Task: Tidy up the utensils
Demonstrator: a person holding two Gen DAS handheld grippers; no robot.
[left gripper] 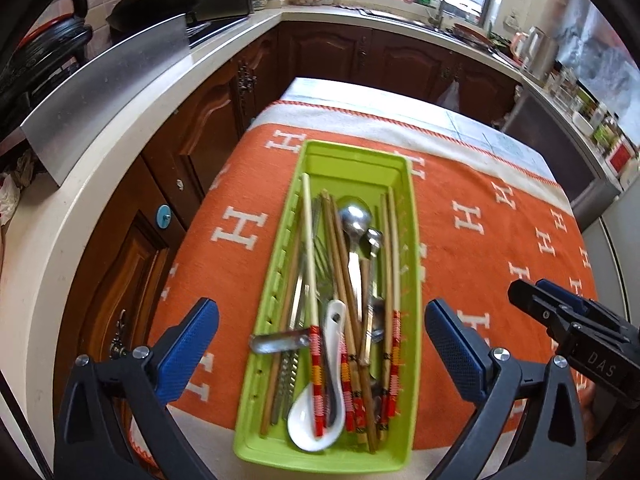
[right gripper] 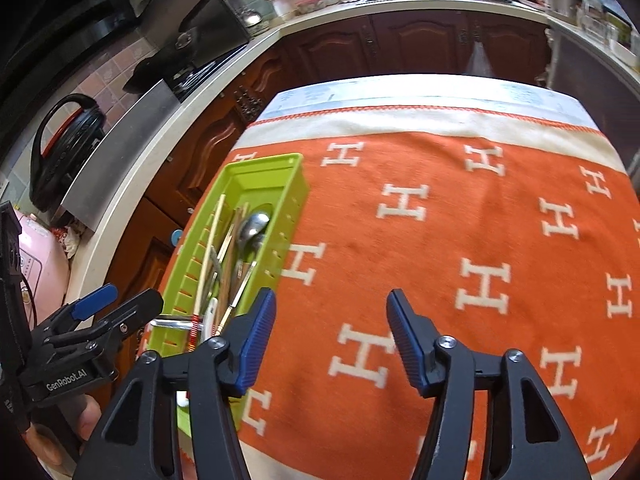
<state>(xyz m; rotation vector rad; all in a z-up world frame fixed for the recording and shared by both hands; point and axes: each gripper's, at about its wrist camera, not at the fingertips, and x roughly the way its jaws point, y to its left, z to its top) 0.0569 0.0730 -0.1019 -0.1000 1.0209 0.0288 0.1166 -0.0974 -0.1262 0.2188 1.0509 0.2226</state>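
The green tray lies at the left of the orange cloth, full of chopsticks, metal spoons and a white ceramic spoon.

The left gripper stands wide over the tray and holds nothing. The right gripper is half open and empty over the cloth.

The ceramic spoon is probably fragile and slippery, so grip its handle; the chopsticks are light and stiff, so pinch them at mid-length.

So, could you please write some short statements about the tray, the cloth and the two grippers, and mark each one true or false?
1. The green tray holds chopsticks and spoons. True.
2. The white spoon lies on the orange cloth. False: it lies in the tray.
3. The left hand-held gripper is open above the tray. True.
4. The right hand-held gripper holds a fork. False: it is open and empty, over the cloth.
5. The tray is empty. False: it is full of utensils.
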